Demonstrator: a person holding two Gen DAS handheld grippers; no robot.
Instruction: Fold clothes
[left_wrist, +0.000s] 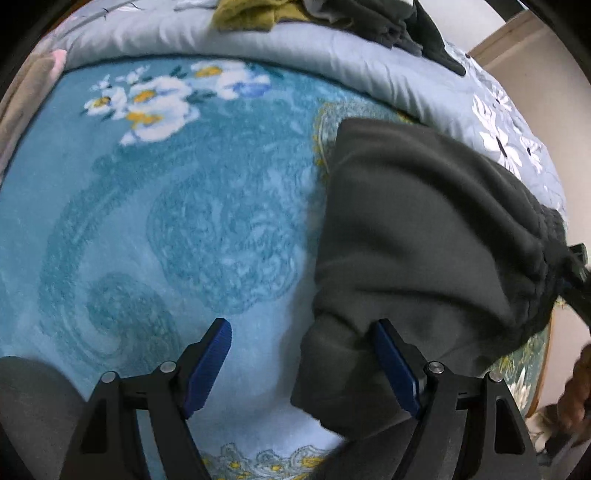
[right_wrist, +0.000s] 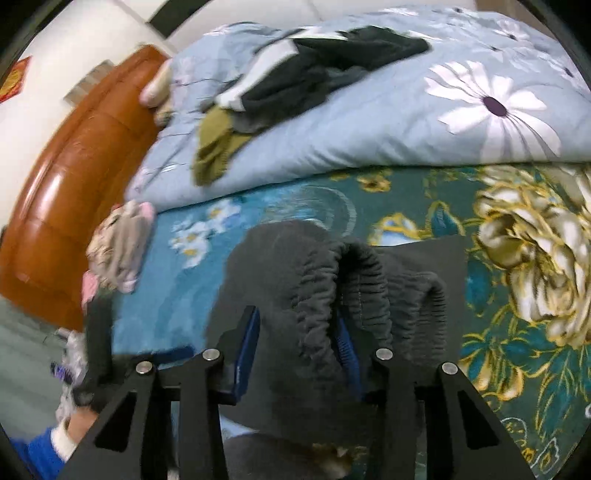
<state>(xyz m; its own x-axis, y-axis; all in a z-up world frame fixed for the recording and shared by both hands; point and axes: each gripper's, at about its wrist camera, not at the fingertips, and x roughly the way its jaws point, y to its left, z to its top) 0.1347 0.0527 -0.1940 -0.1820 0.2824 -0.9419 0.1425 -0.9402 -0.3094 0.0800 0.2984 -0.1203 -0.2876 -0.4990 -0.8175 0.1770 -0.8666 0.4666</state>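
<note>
I'm seeing matte black linkage arms on my left gripper (left_wrist: 301, 363), silver pivot pins, ribbed blue finger pads (left_wrist: 208, 365). My right gripper (right_wrist: 295, 354) matches: black frame, blue pads (right_wrist: 248, 354).

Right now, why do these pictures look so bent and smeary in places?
Both views are fisheye, so straight edges bow toward the dark round rim. In the left wrist view the dark grey garment and the teal floral blanket are softly blurred. In the right wrist view the brown headboard shows glare, and the clothes pile smears.
</note>
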